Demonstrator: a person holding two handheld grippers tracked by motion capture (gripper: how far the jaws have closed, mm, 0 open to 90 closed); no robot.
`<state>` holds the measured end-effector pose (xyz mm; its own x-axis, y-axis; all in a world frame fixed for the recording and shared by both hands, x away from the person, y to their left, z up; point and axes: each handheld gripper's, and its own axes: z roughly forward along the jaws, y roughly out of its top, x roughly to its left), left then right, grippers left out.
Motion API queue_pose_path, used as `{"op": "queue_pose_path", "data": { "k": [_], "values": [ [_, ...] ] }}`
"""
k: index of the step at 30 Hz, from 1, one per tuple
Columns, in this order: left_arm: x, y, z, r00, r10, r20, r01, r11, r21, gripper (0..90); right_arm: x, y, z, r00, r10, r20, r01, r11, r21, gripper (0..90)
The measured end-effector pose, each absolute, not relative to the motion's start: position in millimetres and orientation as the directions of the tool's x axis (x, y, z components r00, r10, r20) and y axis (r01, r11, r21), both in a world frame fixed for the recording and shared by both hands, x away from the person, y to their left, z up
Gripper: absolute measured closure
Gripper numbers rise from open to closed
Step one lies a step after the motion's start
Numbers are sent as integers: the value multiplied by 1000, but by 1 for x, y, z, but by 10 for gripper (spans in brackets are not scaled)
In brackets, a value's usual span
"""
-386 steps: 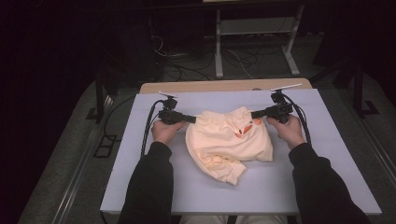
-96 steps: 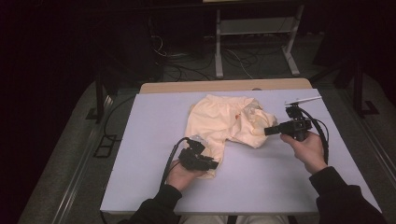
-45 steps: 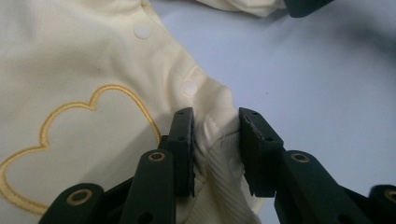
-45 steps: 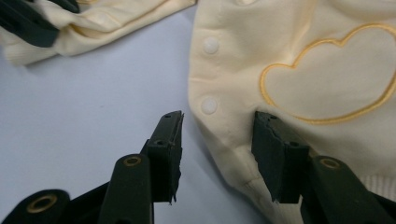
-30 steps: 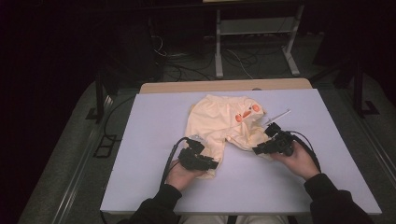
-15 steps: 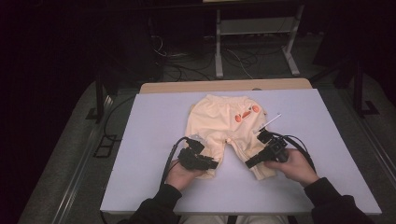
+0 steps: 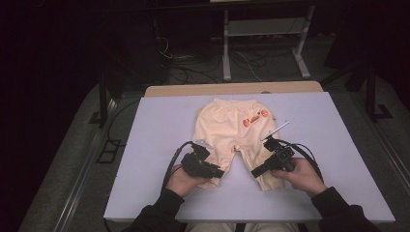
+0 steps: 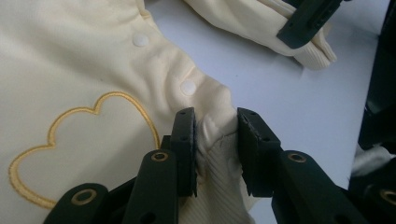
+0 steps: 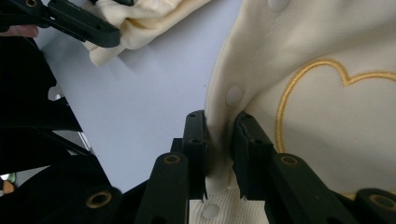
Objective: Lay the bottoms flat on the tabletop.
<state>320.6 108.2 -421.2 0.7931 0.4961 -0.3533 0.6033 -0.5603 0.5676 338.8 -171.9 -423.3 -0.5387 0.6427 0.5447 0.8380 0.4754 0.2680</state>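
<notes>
while each hand-held gripper (image 7: 218,173) (image 7: 255,172) pinches a pants (image 7: 232,130) cuff | pads half buried in fabric

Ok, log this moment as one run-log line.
pants flat on table | left gripper pinching leg cuff | right gripper pinching other leg's snap edge

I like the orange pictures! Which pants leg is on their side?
The leg pinched by the right gripper, at the right of the high view: the orange pictures sit above it. The other leg, in the left gripper, has none.
</notes>
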Motion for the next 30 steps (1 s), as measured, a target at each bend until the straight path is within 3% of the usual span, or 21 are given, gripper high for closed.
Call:
{"op": "queue_pose_path", "data": {
  "k": [6,8,12,19,25,30],
  "values": [
    [320,109,-423,805,474,-358,593,-602,535,680,335,-172,-423,-544,636,548,832,491,257,710],
    [320,108,-423,804,473,-360,593,-601,536,667,333,-171,-425,-551,630,547,824,513,239,653],
    [319,110,-423,801,467,-375,598,-581,552,549,328,-171,-424,-574,606,550,806,538,248,496],
    [316,119,-414,806,492,-329,570,-497,654,270,326,-192,-407,-628,610,484,777,451,439,122],
    [319,127,-410,797,524,-301,550,-421,722,0,321,-210,-390,-667,642,379,688,335,643,0],
    [315,143,-406,795,534,-290,519,-350,779,0,315,-223,-383,-667,677,310,637,304,708,0]
  ]
}}
